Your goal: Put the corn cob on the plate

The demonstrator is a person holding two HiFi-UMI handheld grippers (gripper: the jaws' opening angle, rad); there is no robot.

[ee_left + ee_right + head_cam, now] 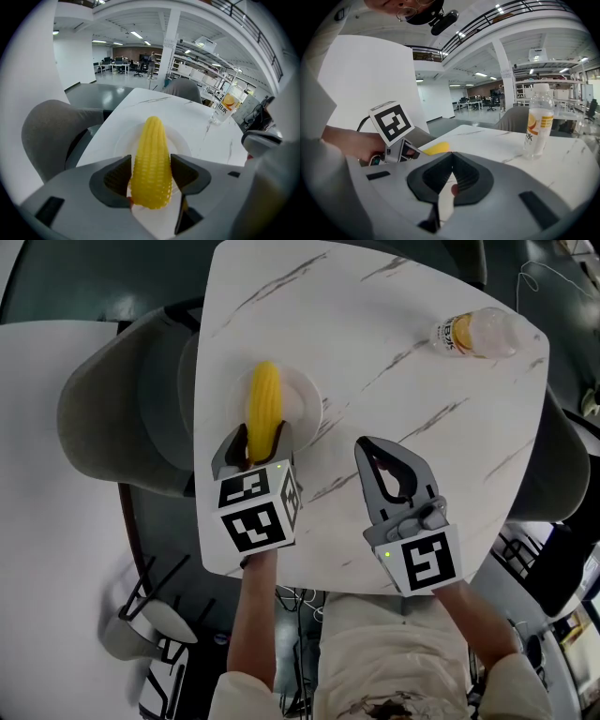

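The yellow corn cob (pixel 264 404) lies lengthwise over a white plate (pixel 306 401) at the left of the marble table (pixel 394 390). My left gripper (pixel 260 438) is shut on the cob's near end; in the left gripper view both pads touch the cob (pixel 151 161), which points away over the plate (pixel 118 140). I cannot tell whether the cob rests on the plate. My right gripper (pixel 367 448) hovers shut and empty over the table to the right of the plate, its jaws meeting at the tip (pixel 451 158). A sliver of the cob (pixel 436 148) shows in the right gripper view.
A clear drink bottle (pixel 476 333) with an orange label stands at the far right of the table. Grey chairs stand at the table's left (pixel 112 418) and right (pixel 565 465). The table's near edge runs just under both grippers.
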